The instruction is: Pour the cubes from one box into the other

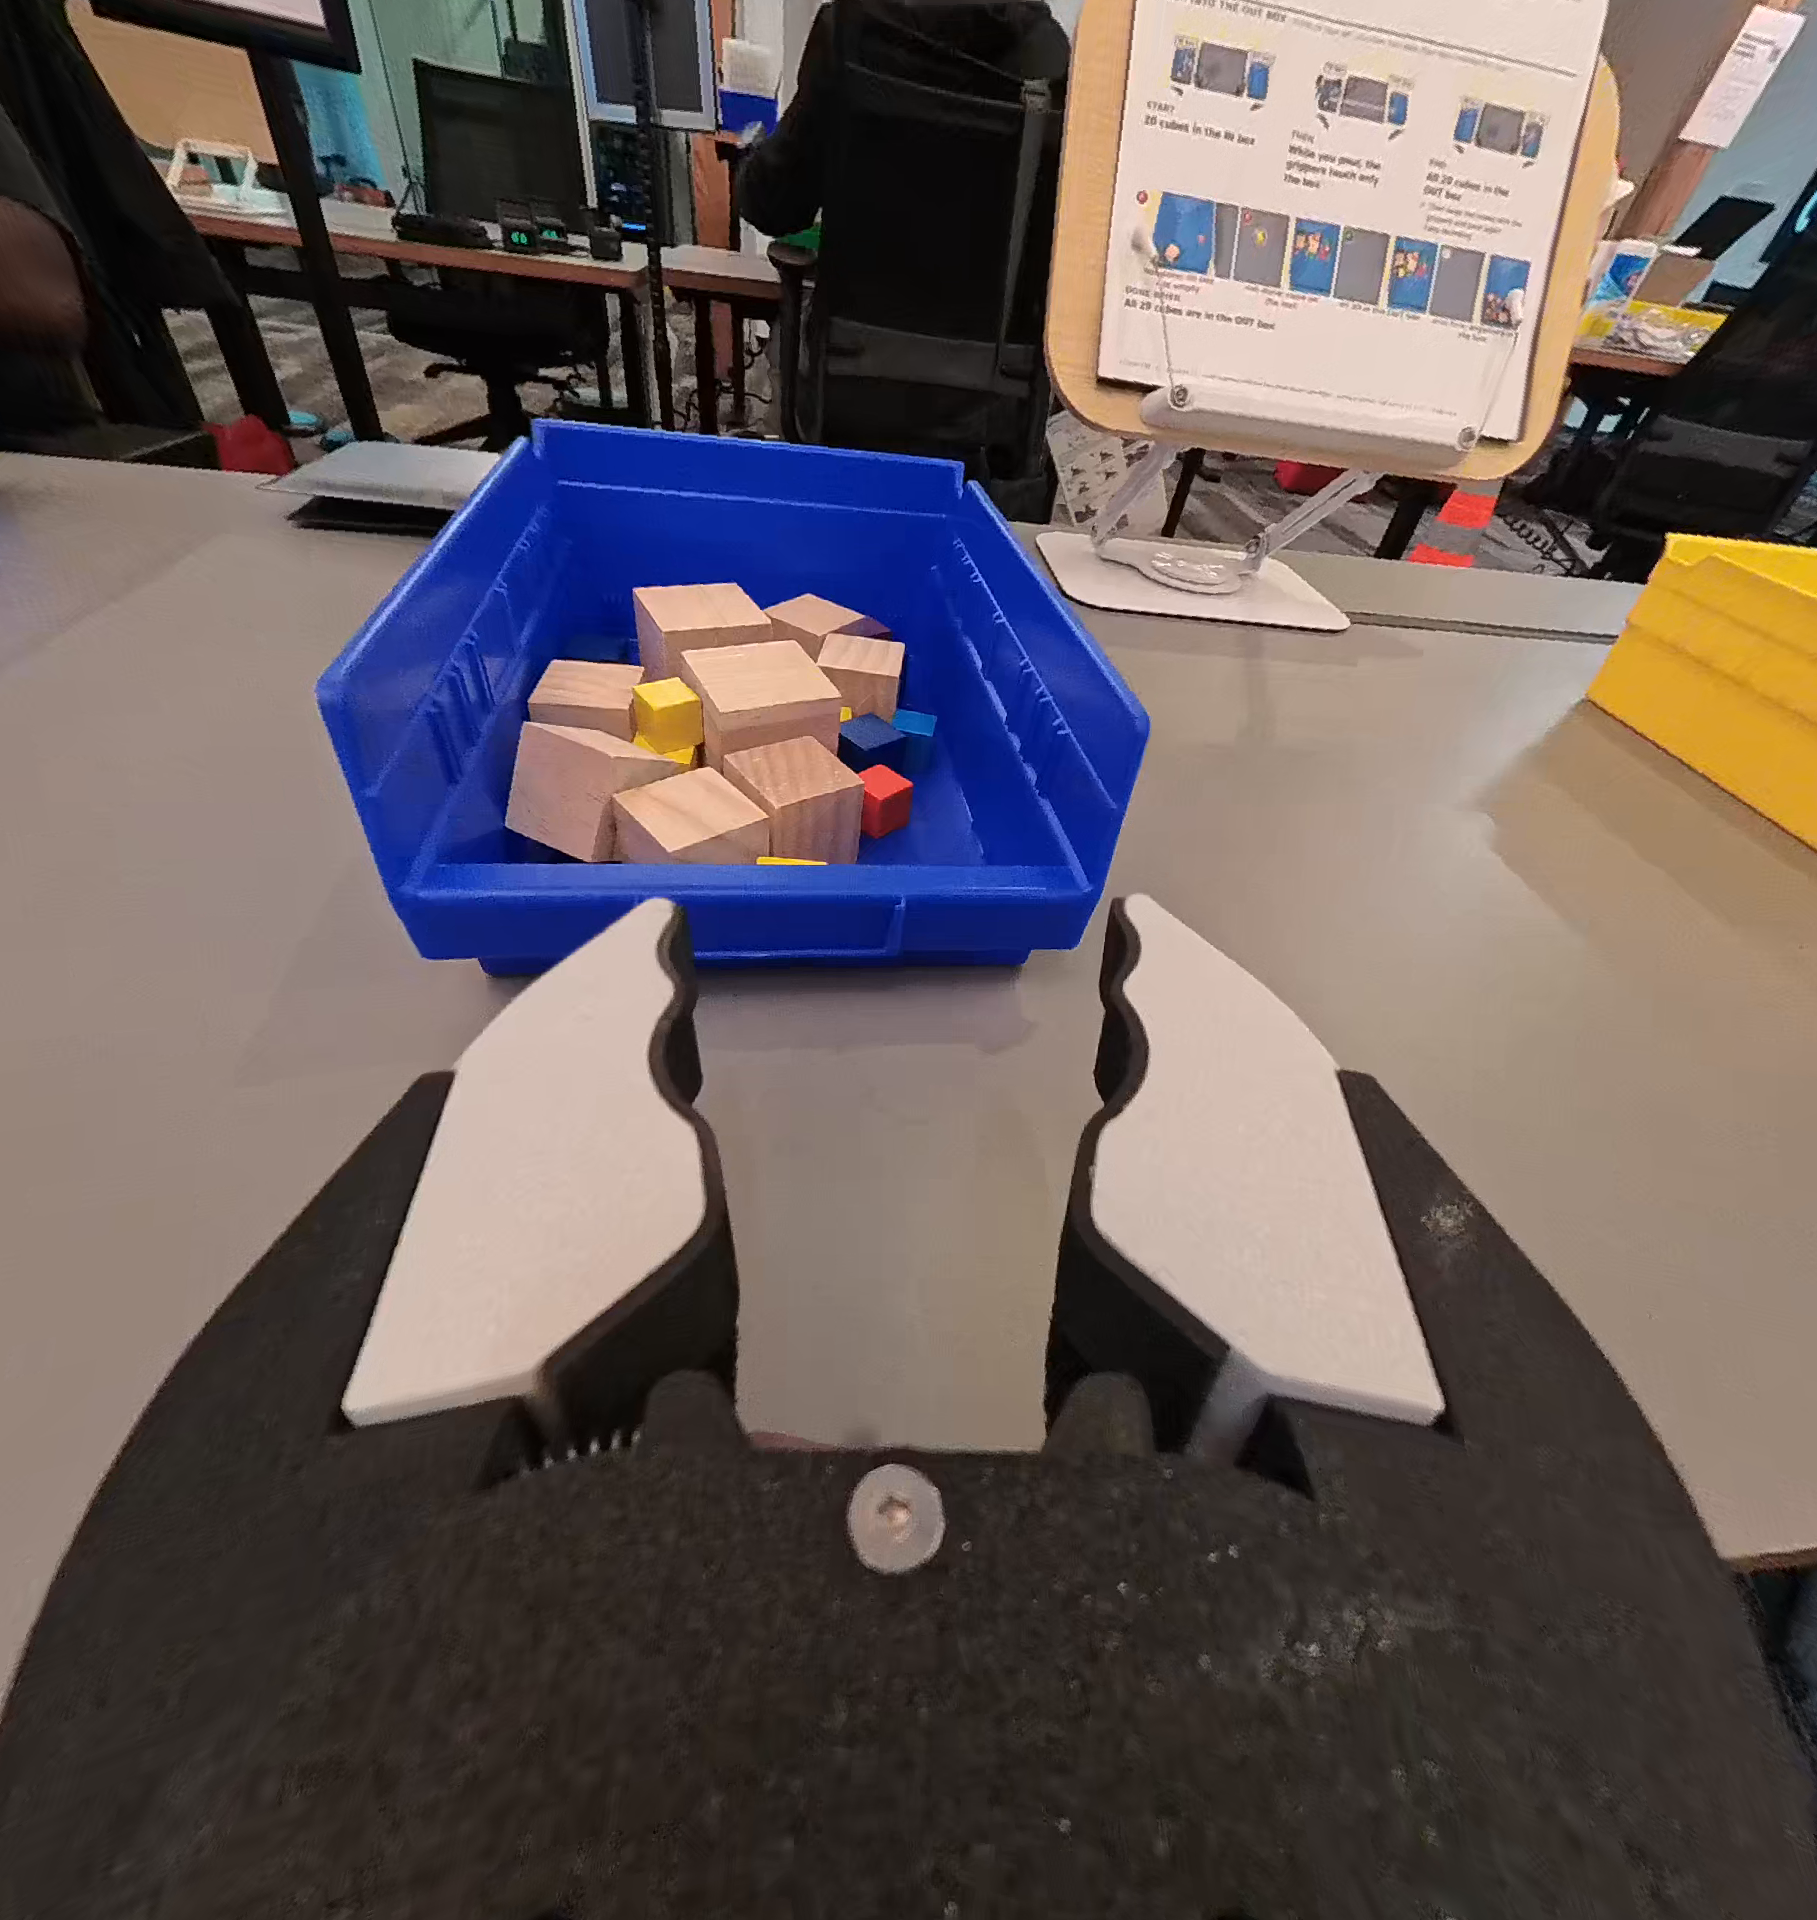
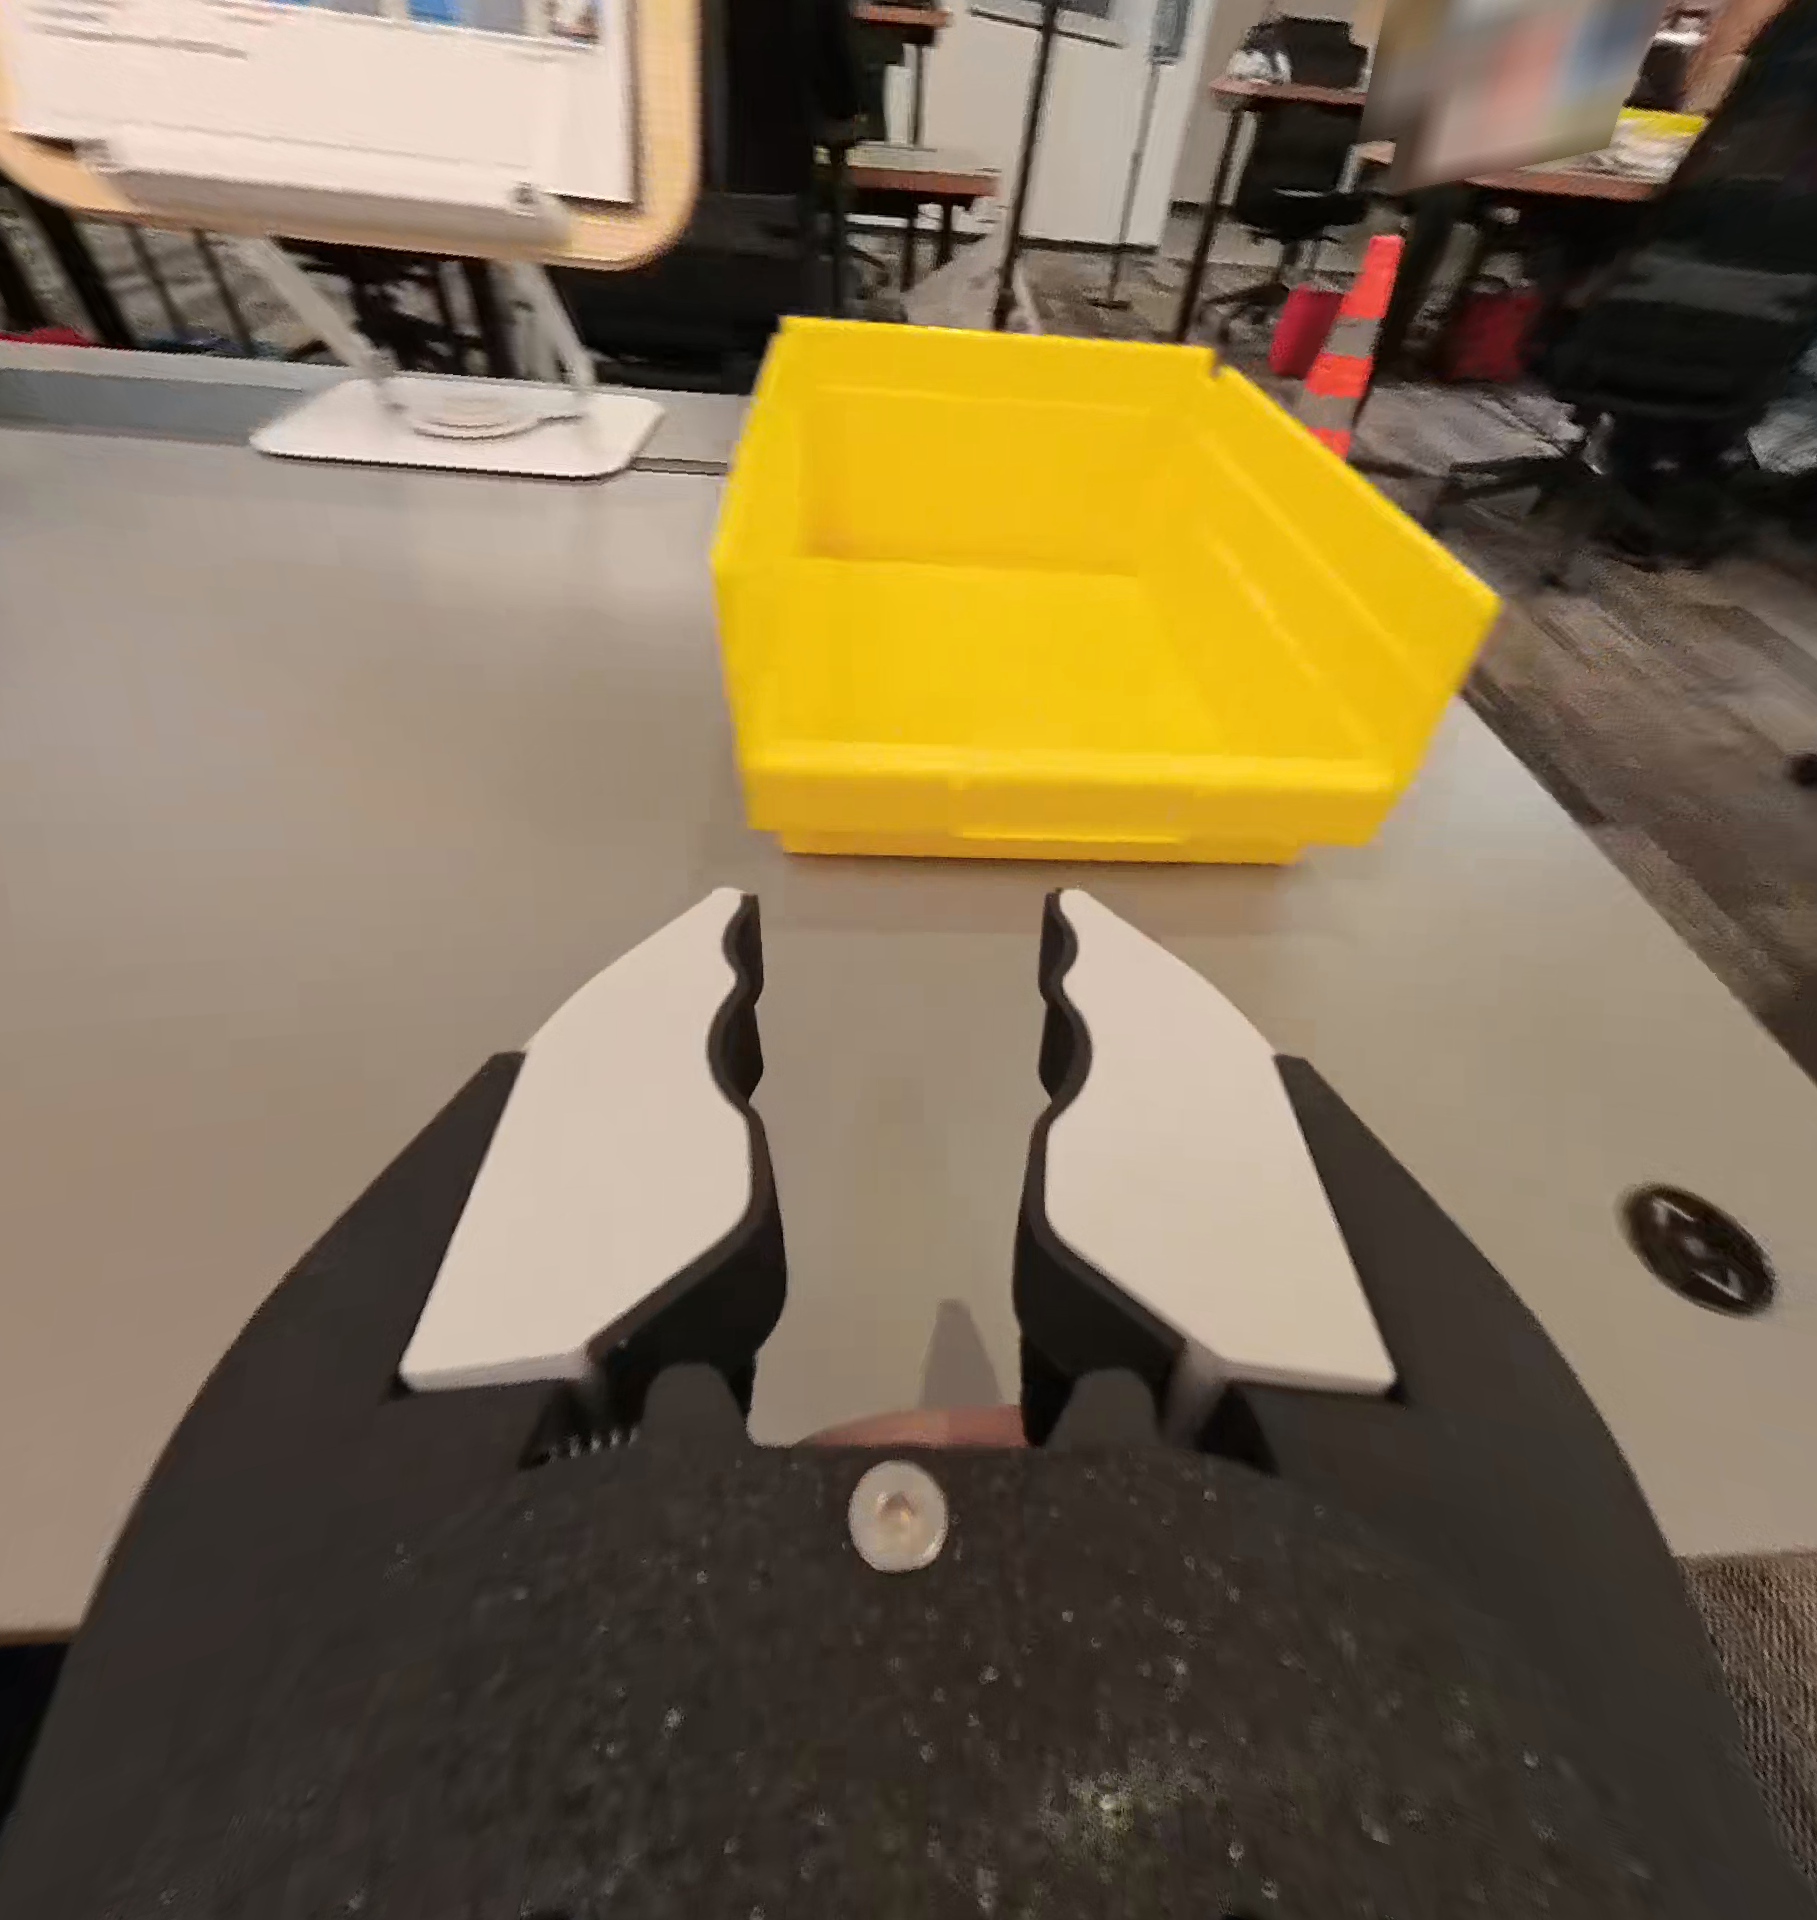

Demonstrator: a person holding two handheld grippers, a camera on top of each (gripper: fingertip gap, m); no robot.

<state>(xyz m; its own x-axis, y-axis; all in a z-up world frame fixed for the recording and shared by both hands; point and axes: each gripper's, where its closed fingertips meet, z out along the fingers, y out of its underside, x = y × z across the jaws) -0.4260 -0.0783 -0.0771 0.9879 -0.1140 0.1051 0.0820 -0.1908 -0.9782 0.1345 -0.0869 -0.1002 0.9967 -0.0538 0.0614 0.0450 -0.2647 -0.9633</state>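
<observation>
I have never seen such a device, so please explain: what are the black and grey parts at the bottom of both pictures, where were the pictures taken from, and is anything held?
They are two hand-held grippers, each with a camera looking forward along its two fingers. One picture comes from the left gripper, the other from the right gripper. Both are open and hold nothing. On the grey table, the left one faces a blue box containing wooden cubes and smaller coloured cubes. The right one faces an empty yellow box. Behind stands an instruction sheet on a stand.
</observation>
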